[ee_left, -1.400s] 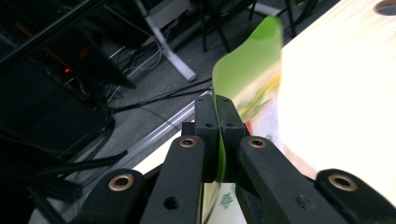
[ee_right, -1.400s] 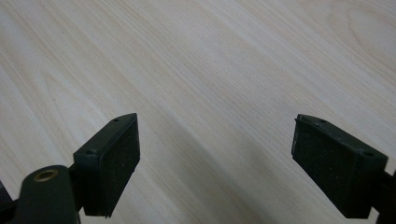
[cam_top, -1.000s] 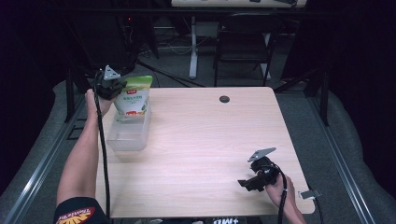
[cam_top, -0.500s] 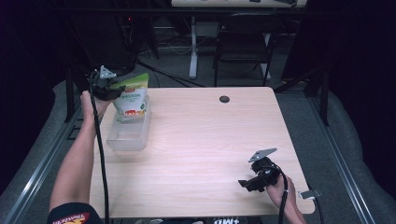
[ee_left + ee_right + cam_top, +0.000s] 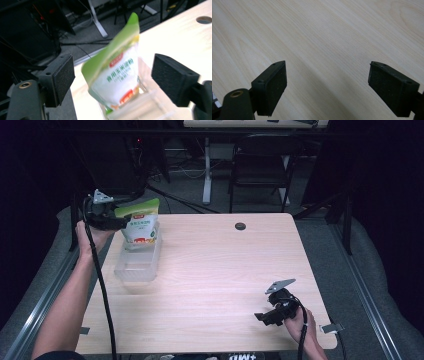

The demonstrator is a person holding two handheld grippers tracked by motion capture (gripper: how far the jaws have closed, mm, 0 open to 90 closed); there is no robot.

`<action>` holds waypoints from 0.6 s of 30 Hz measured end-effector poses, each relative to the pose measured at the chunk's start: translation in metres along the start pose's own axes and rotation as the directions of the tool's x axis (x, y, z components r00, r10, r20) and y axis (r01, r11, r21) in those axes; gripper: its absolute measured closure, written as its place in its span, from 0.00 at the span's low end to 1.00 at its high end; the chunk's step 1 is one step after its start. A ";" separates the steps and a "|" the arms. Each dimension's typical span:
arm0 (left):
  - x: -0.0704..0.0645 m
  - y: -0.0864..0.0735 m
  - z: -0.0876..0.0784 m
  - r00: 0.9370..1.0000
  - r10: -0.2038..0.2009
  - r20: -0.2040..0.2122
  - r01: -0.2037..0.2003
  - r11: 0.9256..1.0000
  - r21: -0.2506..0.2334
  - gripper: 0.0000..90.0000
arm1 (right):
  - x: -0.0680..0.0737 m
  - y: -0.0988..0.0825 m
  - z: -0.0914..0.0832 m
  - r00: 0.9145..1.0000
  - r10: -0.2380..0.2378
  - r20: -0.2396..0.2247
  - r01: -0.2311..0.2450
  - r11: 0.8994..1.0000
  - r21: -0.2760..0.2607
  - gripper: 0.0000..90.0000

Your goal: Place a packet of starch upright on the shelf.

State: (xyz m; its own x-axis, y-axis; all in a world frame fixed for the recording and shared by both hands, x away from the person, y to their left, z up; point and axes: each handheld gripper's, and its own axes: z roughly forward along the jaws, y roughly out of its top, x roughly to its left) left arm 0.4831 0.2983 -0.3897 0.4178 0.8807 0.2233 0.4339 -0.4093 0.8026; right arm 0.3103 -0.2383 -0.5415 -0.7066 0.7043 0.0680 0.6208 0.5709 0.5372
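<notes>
A green-and-white pouch [image 5: 141,222] stands tilted in the far end of a clear plastic bin [image 5: 136,267] at the table's left side. My left gripper [image 5: 124,219] hovers just left of the pouch's top. Its jaws have just been opening, and it is open. In the left gripper view the pouch [image 5: 117,72] shows blurred between the spread pads [image 5: 61,75], touching neither, with the bin's wall [image 5: 150,105] below. My right gripper [image 5: 267,312] rests near the front right corner. It is open over bare wood [image 5: 327,37] with nothing between its pads.
A dark round grommet [image 5: 240,226] sits in the tabletop near the far edge. Behind the table are a chair [image 5: 260,165] and a white table leg [image 5: 206,170]. Metal rails run along both sides of the table. Light wood spreads between the bin and the right hand.
The left gripper's jaws have spread and let go of the pouch. The left hand has drawn back to the left and slightly up. The right hand has not moved.
</notes>
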 end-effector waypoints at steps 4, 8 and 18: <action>-0.008 -0.003 -0.010 1.000 0.005 0.019 -0.005 1.000 0.017 0.17 | 0.000 0.000 0.000 1.000 -0.007 0.002 0.007 1.000 0.009 0.16; -0.019 -0.008 -0.021 0.999 0.009 0.037 -0.011 0.999 0.033 0.16 | 0.000 0.000 0.000 1.000 -0.005 0.003 0.005 1.000 0.009 0.16; -0.048 -0.024 -0.055 0.998 0.015 0.059 -0.016 1.000 0.018 0.13 | 0.001 0.001 0.001 1.000 -0.001 -0.007 0.001 1.000 0.004 0.16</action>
State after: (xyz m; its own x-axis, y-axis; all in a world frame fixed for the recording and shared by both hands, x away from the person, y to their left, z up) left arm 0.4084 0.2787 -0.3892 0.4704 0.8589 0.2025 0.4417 -0.4278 0.7886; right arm 0.3102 -0.2367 -0.5419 -0.7096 0.7008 0.0732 0.6214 0.5736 0.5337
